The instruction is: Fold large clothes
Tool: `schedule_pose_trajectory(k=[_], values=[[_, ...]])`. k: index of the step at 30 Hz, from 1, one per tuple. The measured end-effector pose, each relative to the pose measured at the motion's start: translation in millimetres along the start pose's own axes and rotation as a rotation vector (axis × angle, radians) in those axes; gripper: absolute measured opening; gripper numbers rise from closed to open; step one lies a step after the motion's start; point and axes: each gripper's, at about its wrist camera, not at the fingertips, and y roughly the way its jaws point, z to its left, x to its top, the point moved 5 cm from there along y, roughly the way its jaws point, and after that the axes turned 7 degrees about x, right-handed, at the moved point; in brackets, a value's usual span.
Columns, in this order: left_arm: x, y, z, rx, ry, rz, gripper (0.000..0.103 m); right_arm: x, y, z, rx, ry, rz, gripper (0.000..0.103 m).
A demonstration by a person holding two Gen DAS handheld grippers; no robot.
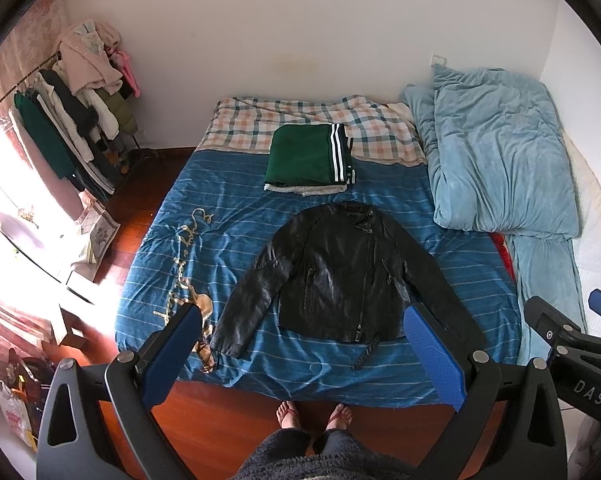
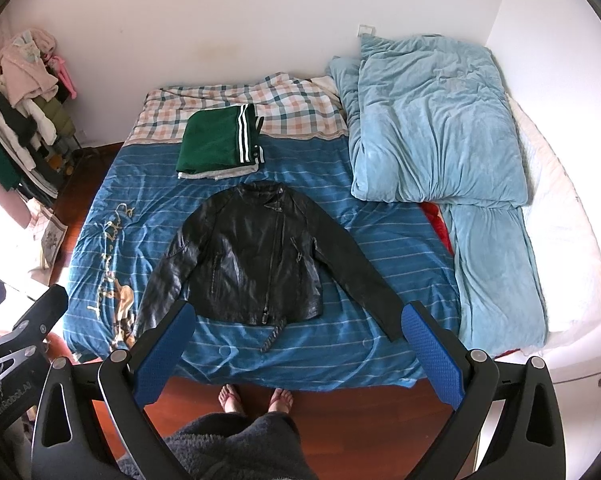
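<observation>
A black leather jacket (image 1: 336, 268) lies flat and face up on the blue striped bed cover (image 1: 236, 220), sleeves spread, collar toward the wall. It also shows in the right wrist view (image 2: 256, 264). My left gripper (image 1: 304, 344) is open and empty, held high above the bed's near edge. My right gripper (image 2: 296, 340) is open and empty at the same height; its body shows at the right edge of the left wrist view (image 1: 568, 340). A folded green garment with white stripes (image 1: 310, 158) lies beyond the jacket, on top of a folded white piece (image 2: 216, 174).
A heap of light blue duvet (image 1: 496, 152) fills the bed's right side. A clothes rack (image 1: 72, 120) stands at the left by the wall. Wooden floor (image 1: 220, 412) and the person's bare feet (image 1: 314, 416) are below the bed's edge.
</observation>
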Motion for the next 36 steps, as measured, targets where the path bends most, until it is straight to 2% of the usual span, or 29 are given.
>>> schedule_pose_trajectory(k=[21, 24, 27, 32, 34, 35, 36], values=[[6, -3, -2, -0.003, 0.008, -0.006, 0.103, -4, 1, 2, 0.012, 0.041, 0.017, 0.103], [15, 22, -5, 0.022, 0.045, -0.005, 0.103, -8, 23, -7, 0.055, 0.122, 0.039, 0.103], [23, 60, -7, 0.041, 0.071, -0.017, 0.103, -8, 55, -26, 0.095, 0.256, 0.041, 0.103], [27, 145, -24, 0.085, 0.139, -0.034, 0.103, -35, 141, -86, 0.046, 0.476, 0.092, 0.103], [24, 178, -33, 0.114, 0.157, -0.025, 0.103, -56, 181, -120, 0.071, 0.602, 0.102, 0.097], [23, 206, -43, 0.135, 0.164, -0.004, 0.103, -73, 210, -143, 0.084, 0.688, 0.128, 0.089], [21, 227, -49, 0.144, 0.164, 0.011, 0.103, -84, 228, -156, 0.103, 0.73, 0.134, 0.073]])
